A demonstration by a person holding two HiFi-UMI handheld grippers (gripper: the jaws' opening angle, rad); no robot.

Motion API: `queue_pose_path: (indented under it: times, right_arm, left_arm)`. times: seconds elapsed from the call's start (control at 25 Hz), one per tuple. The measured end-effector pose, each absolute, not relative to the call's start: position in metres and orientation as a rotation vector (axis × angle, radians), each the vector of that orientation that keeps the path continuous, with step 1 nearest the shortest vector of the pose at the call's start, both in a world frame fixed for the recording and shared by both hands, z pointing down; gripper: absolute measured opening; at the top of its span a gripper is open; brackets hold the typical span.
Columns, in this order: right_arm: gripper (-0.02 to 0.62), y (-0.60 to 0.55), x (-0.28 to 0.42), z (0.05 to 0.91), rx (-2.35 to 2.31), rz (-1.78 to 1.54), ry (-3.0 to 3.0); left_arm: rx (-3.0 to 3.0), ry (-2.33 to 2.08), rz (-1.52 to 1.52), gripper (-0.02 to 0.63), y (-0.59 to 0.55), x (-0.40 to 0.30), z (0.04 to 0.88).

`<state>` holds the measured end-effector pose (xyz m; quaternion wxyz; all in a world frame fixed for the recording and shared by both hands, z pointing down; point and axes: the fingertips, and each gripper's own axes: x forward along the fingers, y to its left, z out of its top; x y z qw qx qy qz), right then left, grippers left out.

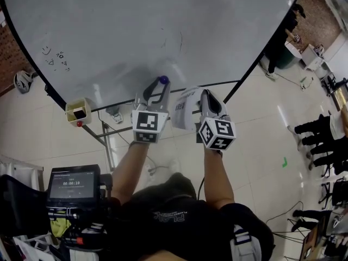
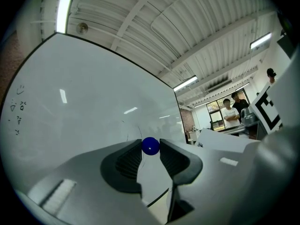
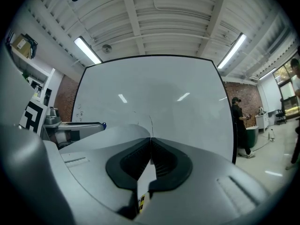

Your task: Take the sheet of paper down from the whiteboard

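The whiteboard (image 1: 136, 31) fills the far half of the head view, with small doodles at its left. My left gripper (image 1: 161, 82) is held near the board's lower edge, shut on a round blue magnet (image 1: 162, 80), which sits between the jaw tips in the left gripper view (image 2: 150, 146). Just to its right, my right gripper (image 1: 205, 94) is shut on the white sheet of paper (image 1: 184, 113), which curls off the board between the two grippers. The paper's edge runs down through the shut jaws (image 3: 146, 175). Its printed corner (image 2: 225, 142) shows beside the left gripper.
A small yellow box (image 1: 79, 111) hangs at the board's lower left. The board's stand legs (image 1: 106, 140) reach the tiled floor below. A screen on a cart (image 1: 72, 184) is at my left. People stand at the right (image 1: 321, 135), one by the board's right edge (image 3: 239, 121).
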<state>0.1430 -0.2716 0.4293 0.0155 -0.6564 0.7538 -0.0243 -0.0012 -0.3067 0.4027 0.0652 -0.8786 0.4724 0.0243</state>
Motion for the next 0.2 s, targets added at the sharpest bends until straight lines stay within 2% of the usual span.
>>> queue_pose_path:
  times: [0.2]
  right_arm:
    - [0.014, -0.2678, 0.1445, 0.428, -2.049, -0.075, 2.34]
  left_arm:
    - [-2.657, 1.444, 0.087, 0.121, -0.305, -0.0034, 0.3991]
